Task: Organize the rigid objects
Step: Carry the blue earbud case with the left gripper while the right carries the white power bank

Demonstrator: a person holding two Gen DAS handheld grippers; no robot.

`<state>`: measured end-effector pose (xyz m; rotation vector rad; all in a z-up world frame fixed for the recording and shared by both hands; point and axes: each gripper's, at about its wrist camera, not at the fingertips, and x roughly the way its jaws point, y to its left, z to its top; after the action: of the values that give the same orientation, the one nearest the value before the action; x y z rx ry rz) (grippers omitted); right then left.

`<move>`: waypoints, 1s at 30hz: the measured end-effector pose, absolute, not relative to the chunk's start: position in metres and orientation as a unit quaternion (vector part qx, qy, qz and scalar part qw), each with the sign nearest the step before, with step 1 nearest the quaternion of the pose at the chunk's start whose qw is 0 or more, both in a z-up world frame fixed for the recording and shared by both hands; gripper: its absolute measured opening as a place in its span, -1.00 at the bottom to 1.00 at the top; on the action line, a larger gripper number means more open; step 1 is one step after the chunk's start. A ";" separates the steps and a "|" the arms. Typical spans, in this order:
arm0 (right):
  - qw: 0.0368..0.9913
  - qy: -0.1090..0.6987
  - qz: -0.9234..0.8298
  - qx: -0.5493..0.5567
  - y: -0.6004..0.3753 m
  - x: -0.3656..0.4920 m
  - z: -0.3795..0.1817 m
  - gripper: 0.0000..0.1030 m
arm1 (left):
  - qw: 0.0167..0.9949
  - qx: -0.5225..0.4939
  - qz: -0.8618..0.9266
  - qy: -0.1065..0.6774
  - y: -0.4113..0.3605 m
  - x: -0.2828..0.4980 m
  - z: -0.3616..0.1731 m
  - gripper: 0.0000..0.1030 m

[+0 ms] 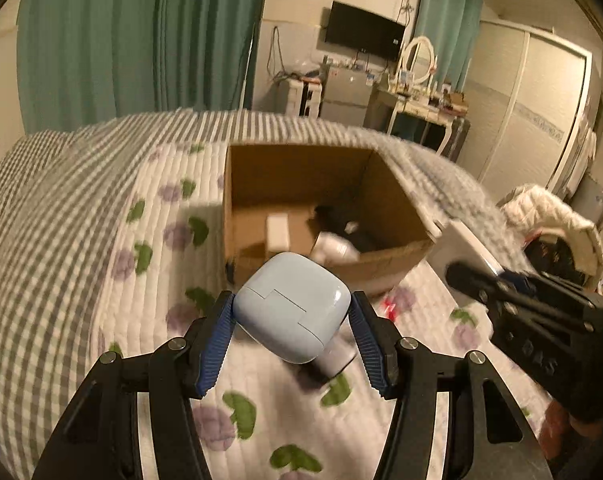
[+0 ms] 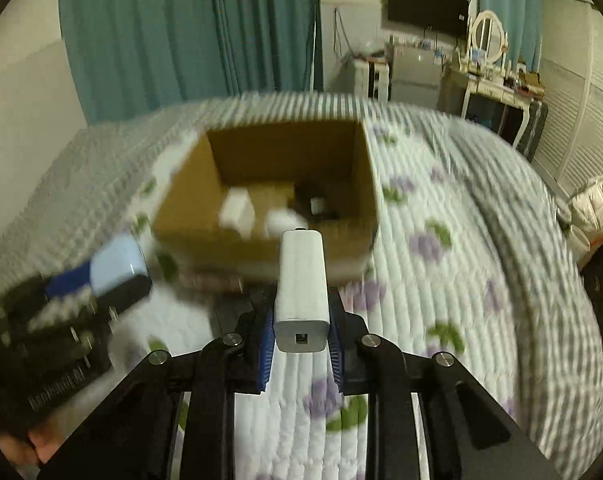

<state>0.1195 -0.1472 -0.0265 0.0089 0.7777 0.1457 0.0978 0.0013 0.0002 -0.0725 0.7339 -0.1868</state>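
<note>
My left gripper (image 1: 291,312) is shut on a pale blue rounded case (image 1: 291,306), held above the quilt just in front of the open cardboard box (image 1: 381,268). My right gripper (image 2: 300,316) is shut on a white rectangular power bank (image 2: 302,280), held near the box's (image 2: 189,240) front wall. Inside the box lie a white block (image 1: 278,232), a white bottle (image 1: 333,248) and a dark object (image 1: 333,216). The left gripper with the blue case (image 2: 117,266) shows at the left of the right wrist view; the right gripper (image 1: 477,280) shows at the right of the left wrist view.
The box stands on a bed with a floral quilt (image 2: 441,280) and a grey checked blanket (image 1: 61,220). A small red item (image 1: 390,307) lies on the quilt by the box. Green curtains, a wall TV, a dresser with mirror (image 1: 419,60) and a wardrobe stand behind.
</note>
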 end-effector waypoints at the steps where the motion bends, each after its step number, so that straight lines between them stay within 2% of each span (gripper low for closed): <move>1: 0.926 0.370 0.073 0.004 -0.145 0.124 -0.018 -0.57 | 0.931 -0.035 -0.093 0.351 0.000 0.101 0.010 0.14; 7: 0.944 0.319 0.089 -0.015 -0.141 0.155 0.038 -0.57 | 0.944 -0.024 -0.104 0.314 -0.009 0.130 0.055 0.14; 14: 0.950 0.297 0.098 -0.018 -0.145 0.205 0.060 -0.57 | 0.950 -0.007 -0.085 0.302 -0.020 0.184 0.066 0.14; 19: 0.948 0.304 0.095 -0.017 -0.152 0.239 0.050 -0.57 | 0.942 -0.017 -0.072 0.328 -0.021 0.224 0.037 0.14; 24: 0.941 0.325 0.089 -0.028 -0.159 0.267 0.017 -0.57 | 0.930 -0.011 -0.054 0.363 -0.028 0.255 -0.008 0.14; 30: 0.933 0.348 0.089 -0.026 -0.168 0.285 -0.020 -0.57 | 0.926 0.007 -0.063 0.373 -0.042 0.264 -0.036 0.14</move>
<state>0.2851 -0.1678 -0.0205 -0.0522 0.7111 0.1814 0.2640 -0.0423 -0.0357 0.0151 0.7654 -0.1286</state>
